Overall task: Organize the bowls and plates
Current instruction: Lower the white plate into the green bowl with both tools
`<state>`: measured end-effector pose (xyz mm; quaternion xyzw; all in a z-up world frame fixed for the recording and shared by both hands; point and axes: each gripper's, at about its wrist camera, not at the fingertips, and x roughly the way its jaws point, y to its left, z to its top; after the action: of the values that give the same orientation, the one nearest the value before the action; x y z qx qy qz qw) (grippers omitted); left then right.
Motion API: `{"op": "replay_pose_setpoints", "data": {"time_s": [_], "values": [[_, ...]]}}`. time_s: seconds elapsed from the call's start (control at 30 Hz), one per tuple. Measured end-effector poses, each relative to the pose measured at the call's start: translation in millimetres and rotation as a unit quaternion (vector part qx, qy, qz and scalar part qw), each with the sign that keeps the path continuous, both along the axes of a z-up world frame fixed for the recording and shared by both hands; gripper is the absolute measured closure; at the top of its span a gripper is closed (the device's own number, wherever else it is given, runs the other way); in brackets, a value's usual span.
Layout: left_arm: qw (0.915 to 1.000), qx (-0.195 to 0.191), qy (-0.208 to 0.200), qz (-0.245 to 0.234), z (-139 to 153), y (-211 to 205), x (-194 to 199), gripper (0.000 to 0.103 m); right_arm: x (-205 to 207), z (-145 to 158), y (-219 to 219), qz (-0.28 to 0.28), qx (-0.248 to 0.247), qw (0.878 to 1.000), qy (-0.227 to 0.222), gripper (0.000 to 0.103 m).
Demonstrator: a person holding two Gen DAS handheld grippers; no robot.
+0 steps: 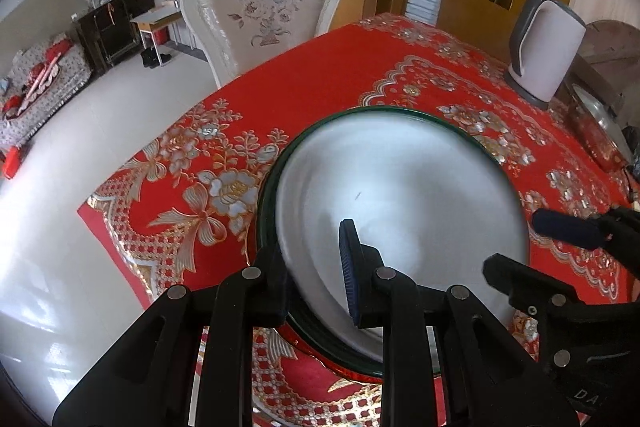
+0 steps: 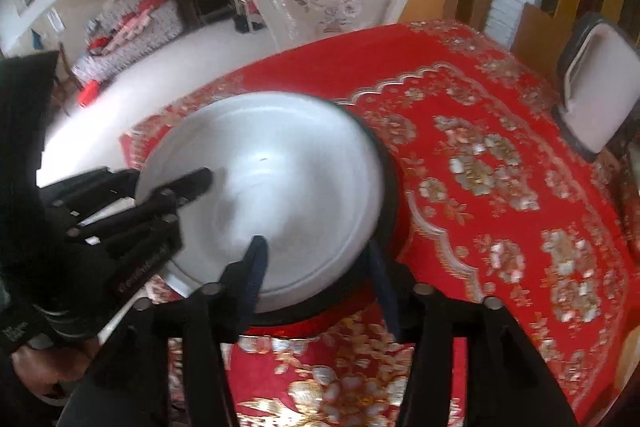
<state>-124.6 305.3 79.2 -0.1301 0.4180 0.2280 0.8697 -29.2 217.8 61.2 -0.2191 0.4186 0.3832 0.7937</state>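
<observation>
A white plate (image 1: 400,195) with a dark green edge showing around and beneath it lies on the red flowered tablecloth (image 1: 328,83), near the table's left corner. My left gripper (image 1: 312,259) is shut on its near rim, one finger inside the dish and one outside. In the right wrist view the same plate (image 2: 280,167) fills the middle. My right gripper (image 2: 316,247) stands open astride the near rim, with its fingers apart and the pads off the plate. The left gripper (image 2: 168,179) enters from the left, held by a gloved hand. I cannot tell whether a second plate lies underneath.
A white and grey electric kettle (image 1: 548,51) stands at the far right of the table. A cream upholstered chair (image 1: 260,7) is pushed in at the far side. The table edge (image 1: 132,259) drops to a pale tiled floor on the left. Bare red cloth (image 2: 500,187) stretches to the right.
</observation>
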Motion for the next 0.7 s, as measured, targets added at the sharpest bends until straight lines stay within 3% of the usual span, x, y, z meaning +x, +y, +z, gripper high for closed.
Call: {"op": "replay_pose_setpoints", "data": {"time_s": [0.2, 0.43, 0.53, 0.7], "values": [[0.9997, 0.022, -0.002, 0.006, -1, 0, 0, 0.082, 6, 4, -11, -0.010, 0.017, 1.000, 0.007, 0.046], [0.9947, 0.098, -0.014, 0.026, 7, -10, 2, 0.080, 9, 6, -23, -0.023, 0.034, 0.999, 0.015, 0.046], [0.9937, 0.105, -0.018, 0.033, 7, -7, 2, 0.080, 9, 6, -29, -0.027, 0.040, 0.999, 0.018, 0.046], [0.9954, 0.085, -0.035, 0.029, 13, -7, -3, 0.080, 12, 7, -39, -0.036, 0.052, 0.998, 0.025, 0.046]]}}
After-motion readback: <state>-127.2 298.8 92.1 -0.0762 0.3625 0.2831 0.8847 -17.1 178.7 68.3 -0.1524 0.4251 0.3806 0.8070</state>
